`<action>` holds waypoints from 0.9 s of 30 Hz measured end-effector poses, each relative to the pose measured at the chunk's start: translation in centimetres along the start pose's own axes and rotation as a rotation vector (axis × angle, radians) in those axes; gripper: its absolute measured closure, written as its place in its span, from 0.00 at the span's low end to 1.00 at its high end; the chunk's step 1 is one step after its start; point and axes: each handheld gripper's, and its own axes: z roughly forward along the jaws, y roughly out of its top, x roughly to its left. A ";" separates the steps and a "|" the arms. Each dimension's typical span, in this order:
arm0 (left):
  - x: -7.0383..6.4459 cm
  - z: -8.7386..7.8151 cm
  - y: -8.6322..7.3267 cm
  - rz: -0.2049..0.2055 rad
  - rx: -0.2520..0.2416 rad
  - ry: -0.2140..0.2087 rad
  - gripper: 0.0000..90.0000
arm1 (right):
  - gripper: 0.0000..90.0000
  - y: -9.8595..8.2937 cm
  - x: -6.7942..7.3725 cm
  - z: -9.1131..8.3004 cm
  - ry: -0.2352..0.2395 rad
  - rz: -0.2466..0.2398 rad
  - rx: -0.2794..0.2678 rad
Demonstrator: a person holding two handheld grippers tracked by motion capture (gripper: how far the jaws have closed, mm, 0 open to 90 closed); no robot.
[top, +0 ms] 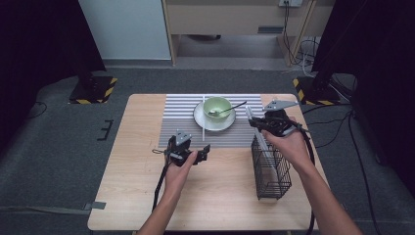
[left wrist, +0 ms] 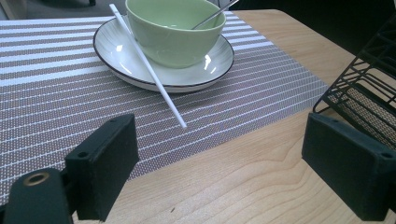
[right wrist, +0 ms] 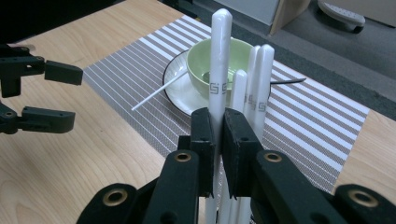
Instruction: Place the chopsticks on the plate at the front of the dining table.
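A pale green bowl [top: 217, 106] with a metal spoon [top: 230, 108] in it sits on a white plate [top: 201, 119] on a striped placemat [top: 178, 125]. One white chopstick [top: 203, 128] lies across the plate's left rim onto the mat. My left gripper [top: 190, 147] rests open at the mat's near edge and faces the bowl [left wrist: 175, 28], with nothing between its jaws. My right gripper [right wrist: 219, 126] is shut on an upright white chopstick [right wrist: 219, 65] above the black wire basket [top: 271, 169]. Several more white chopsticks [right wrist: 259, 84] stand just behind it.
The basket stands on the bare wood table [top: 132, 186] at the right, close to the mat's corner. In the left gripper view the basket [left wrist: 369, 93] is just right of my right-hand jaw. Dark stands and cables are on the floor beyond the table.
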 end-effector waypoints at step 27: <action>-0.9 -0.8 1.1 0.032 -0.046 -0.094 0.14 | 0.93 3.9 -0.8 -5.7 0.053 0.021 -0.186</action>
